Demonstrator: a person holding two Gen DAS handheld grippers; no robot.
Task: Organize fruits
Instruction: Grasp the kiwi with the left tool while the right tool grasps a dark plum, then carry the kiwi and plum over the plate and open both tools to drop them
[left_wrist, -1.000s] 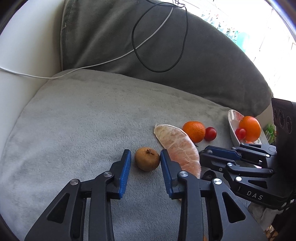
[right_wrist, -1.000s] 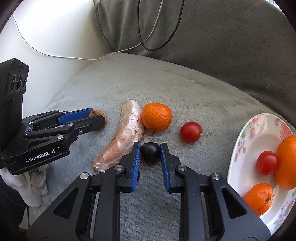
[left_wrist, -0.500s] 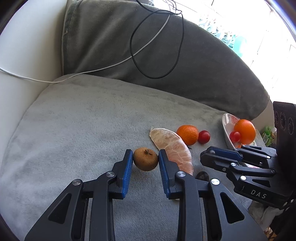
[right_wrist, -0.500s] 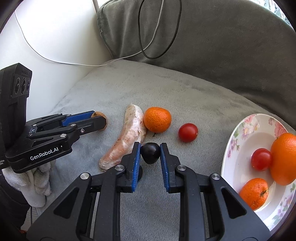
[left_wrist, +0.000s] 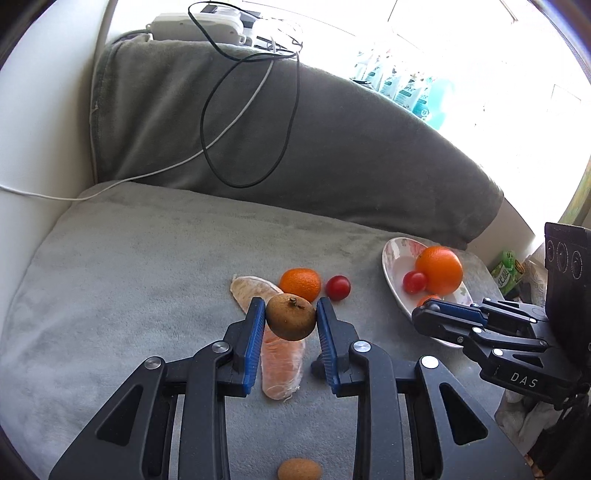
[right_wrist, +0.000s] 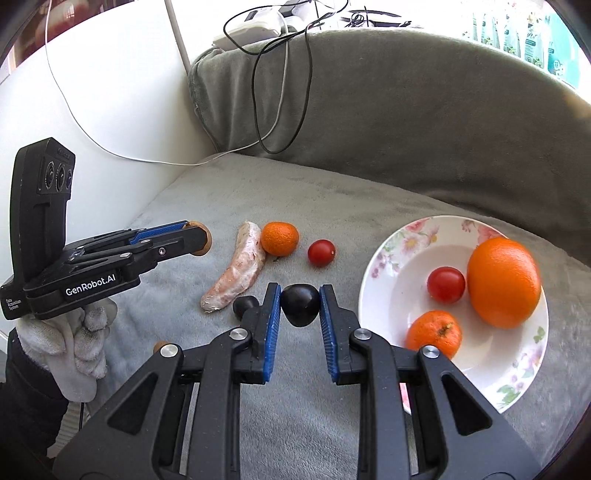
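Observation:
My left gripper (left_wrist: 291, 309) is shut on a small brown round fruit (left_wrist: 291, 322), held above the grey cushion. My right gripper (right_wrist: 300, 294) is shut on a dark, almost black fruit (right_wrist: 300, 306), lifted just left of the flowered plate (right_wrist: 524, 373). An orange (right_wrist: 504, 282), a cherry tomato (right_wrist: 446, 284) and a mandarin (right_wrist: 435, 332) lie in the plate. On the cushion lie a peeled pomelo segment (right_wrist: 236, 273), a mandarin (right_wrist: 279, 238), a cherry tomato (right_wrist: 321, 253) and a second dark fruit (right_wrist: 245, 304).
A grey backrest (left_wrist: 332, 147) curves behind the cushion, with a black cable (left_wrist: 258, 110) and a white one draped over it. Another brown fruit (left_wrist: 299, 469) lies near the cushion's front. A gloved hand (right_wrist: 77, 343) holds the left gripper. A white wall stands at the left.
The left jaws closed on the brown fruit. Both grippers rose with their fruits off the cushion, and the right one moved closer to the plate.

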